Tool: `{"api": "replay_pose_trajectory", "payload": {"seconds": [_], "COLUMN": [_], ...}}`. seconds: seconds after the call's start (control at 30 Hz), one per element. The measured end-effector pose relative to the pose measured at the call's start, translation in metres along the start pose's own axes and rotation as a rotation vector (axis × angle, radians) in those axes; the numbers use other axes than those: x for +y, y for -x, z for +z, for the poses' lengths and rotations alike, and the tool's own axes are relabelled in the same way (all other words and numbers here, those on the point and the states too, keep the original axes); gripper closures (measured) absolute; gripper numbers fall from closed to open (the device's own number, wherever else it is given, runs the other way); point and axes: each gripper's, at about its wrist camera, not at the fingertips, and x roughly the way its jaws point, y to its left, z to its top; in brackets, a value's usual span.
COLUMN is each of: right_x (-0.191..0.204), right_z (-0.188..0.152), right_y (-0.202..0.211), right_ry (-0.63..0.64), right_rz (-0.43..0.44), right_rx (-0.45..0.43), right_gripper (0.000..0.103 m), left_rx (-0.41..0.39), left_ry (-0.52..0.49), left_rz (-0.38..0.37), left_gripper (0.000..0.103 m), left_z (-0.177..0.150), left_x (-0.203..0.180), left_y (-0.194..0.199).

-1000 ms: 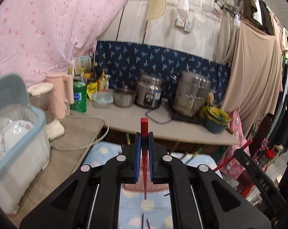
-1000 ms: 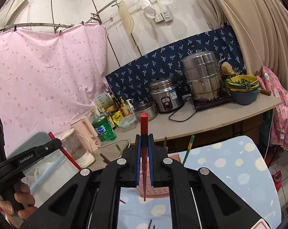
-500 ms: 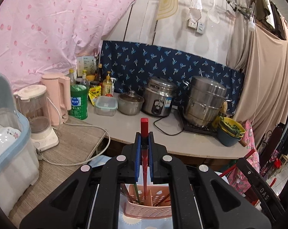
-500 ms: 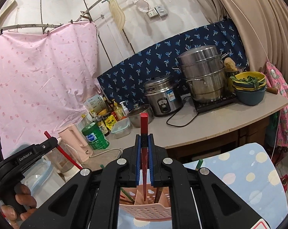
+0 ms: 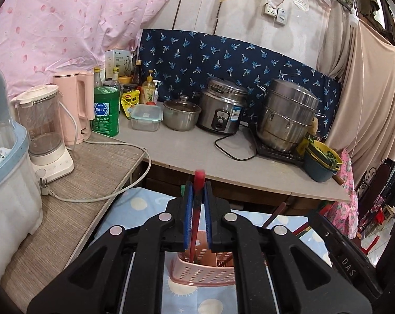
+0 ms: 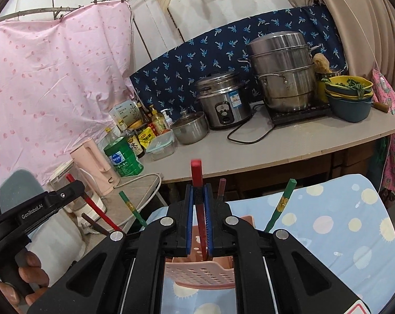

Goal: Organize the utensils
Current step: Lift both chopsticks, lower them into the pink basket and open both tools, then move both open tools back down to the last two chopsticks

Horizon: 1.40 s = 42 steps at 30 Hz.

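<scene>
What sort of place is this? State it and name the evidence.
Most likely a makeshift home kitchen: a rice cooker and stacked steamer pot stand on a worktop, with sauce bottles against the cloth-covered wall.

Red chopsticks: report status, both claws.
Left claw shut on red chopstick. Right claw shut on red chopstick, over pink basket. Other chopsticks crowd it.

"GenRobot.AI" runs along the left tongs (image 6: 74, 185); "DAS" marks the right tongs' body (image 5: 349, 268).
</scene>
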Motion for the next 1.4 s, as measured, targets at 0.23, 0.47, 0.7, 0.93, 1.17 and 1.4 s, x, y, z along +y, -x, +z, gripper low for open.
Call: {"api": "replay_pose_trajectory", "payload": {"seconds": [0.23,0.47,0.7,0.93,1.17,1.4], "right_x": [0.006,0.012,0.019,0.023,0.025,0.022], "right_z": [-0.003,-0.012,-0.037,-0.078,-0.116,-0.155], "right_y": [0.013,0.034,0.065,0.089,0.111,0.130], "right_ry": [0.011,0.014,0.022,0.035,0.063,0.092], "right_rz": [-0.001,0.017,0.028,0.024,0.012,-0.021], "right_rx": [-0.006,-0.005,0.001,0.051,0.086,0.133], "right_gripper": [0.090,0.090,0.090,0.090,0.090,0.090], "left_rx": [0.009,0.014,0.035,0.074,0.110,0.156], "left_ry": [-0.012,-0.023,-0.043,-0.071,-0.106,-0.122], "left_rz": [0.002,0.003,0.003,0.022,0.037,0.058], "left_gripper": [0.091,0.083,0.083,0.082,0.082,0.082], "left_z": [-0.008,-0.020,-0.044,-0.079,-0.114,-0.152], "left_x": [0.002,0.002,0.003,0.004,0.003,0.005], "left_y": [0.009,0.024,0.046,0.063,0.082,0.094]}}
